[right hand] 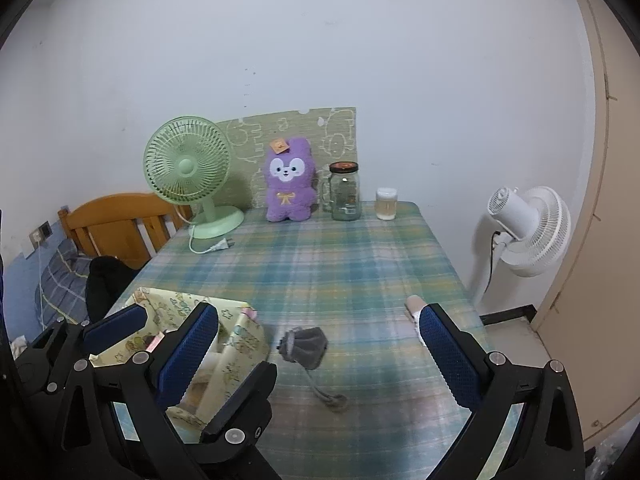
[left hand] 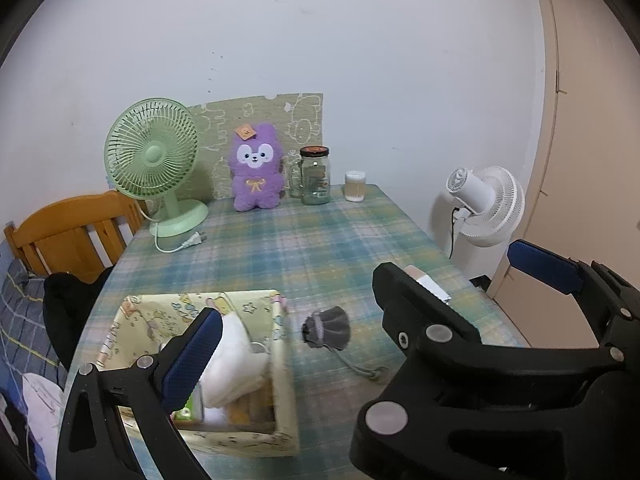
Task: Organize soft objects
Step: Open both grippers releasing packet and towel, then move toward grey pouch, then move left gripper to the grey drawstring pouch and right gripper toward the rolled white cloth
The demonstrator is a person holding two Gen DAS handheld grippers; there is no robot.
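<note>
Your left gripper (left hand: 320,308) hangs over the fabric basket (left hand: 280,360) at the counter's (left hand: 320,232) near left, jaws released and empty. The basket already holds a white soft item (left hand: 236,360), plus something orange, perhaps another soft thing. The grey drawstring pouch (right hand: 306,346) lies just right of the basket, cord trailing toward you, between your right gripper's (right hand: 320,340) released, empty jaws, so that hand is nearer.

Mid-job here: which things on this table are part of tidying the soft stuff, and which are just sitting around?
Job items:
fabric basket
white soft item inside it
grey drawstring pouch on the tablecloth
purple plush, possibly

Just lying about:
green desk fan
glass jar
small white cup
white standing fan
</note>
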